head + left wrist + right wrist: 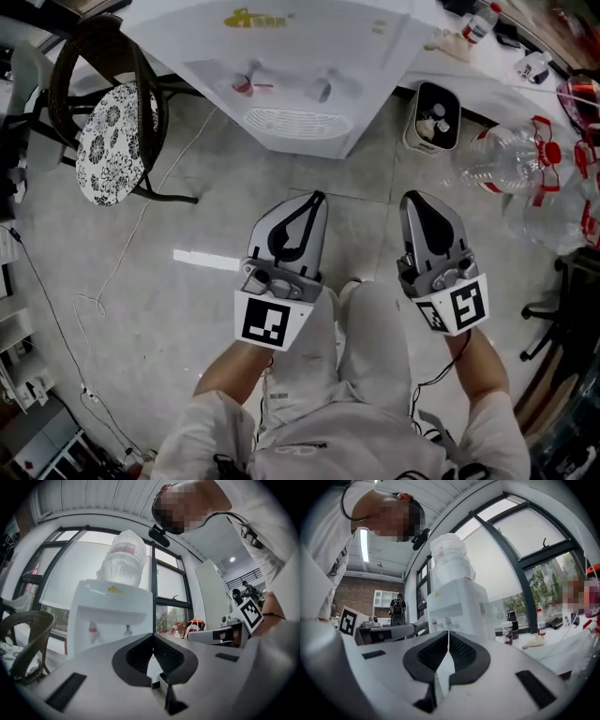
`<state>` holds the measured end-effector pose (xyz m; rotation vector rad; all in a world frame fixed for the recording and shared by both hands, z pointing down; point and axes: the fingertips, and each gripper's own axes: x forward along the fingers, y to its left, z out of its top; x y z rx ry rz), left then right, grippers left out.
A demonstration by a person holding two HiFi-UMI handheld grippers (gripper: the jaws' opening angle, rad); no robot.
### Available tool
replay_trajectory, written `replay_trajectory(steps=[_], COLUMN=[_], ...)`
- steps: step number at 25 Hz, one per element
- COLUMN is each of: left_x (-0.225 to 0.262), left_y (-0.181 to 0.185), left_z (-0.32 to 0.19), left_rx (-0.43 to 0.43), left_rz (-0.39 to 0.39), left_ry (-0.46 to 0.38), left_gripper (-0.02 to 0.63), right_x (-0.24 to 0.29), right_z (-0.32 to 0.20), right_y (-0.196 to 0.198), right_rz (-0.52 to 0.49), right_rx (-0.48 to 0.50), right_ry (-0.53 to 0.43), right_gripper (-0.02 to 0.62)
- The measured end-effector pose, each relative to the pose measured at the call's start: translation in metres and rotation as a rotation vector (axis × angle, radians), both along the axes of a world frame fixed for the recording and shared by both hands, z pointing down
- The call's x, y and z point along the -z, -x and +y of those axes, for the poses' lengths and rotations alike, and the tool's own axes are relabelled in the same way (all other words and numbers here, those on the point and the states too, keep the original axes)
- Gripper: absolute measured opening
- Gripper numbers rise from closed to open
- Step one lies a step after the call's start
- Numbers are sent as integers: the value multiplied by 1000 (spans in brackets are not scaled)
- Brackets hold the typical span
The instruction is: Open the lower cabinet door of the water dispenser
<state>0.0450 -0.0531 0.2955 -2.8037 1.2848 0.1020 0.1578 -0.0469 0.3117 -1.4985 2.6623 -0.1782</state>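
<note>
The white water dispenser (291,84) stands on the floor ahead of me, with a red and a blue tap above a drip grille. From above, its lower cabinet door is hidden. My left gripper (317,197) and right gripper (414,197) are held side by side over my knees, short of the dispenser, both shut and empty. In the left gripper view the left gripper (152,633) points level at the dispenser (110,616), which carries a bottle (123,559). In the right gripper view the right gripper (448,632) faces the dispenser (457,602); its jaws cover the lower front.
A dark wicker chair with a patterned cushion (111,141) stands left of the dispenser. A small white bin (436,117) sits to its right, with empty clear water bottles (511,159) beyond. A thin cable (122,262) trails across the grey floor on the left.
</note>
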Motion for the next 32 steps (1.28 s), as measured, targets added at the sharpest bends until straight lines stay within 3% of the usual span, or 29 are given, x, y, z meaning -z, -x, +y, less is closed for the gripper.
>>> replay_trajectory(steps=[6, 14, 20, 32], left_x=[-110, -199, -236, -280], left_y=[-20, -22, -32, -59], left_z=[-46, -84, -99, -112], left_rx=[-22, -18, -37, -62], left_rz=[-8, -14, -3, -36], left_ry=[-15, -21, -42, -88], left_gripper=[2, 2, 2, 2], right_x=[-113, -208, -258, -303], right_z=[-45, -76, -96, -118], right_y=[-7, 2, 2, 7], right_rz=[38, 53, 55, 45], right_rx=[-2, 15, 14, 23], right_ry=[-18, -25, -16, -26], right_gripper=[17, 18, 18, 18])
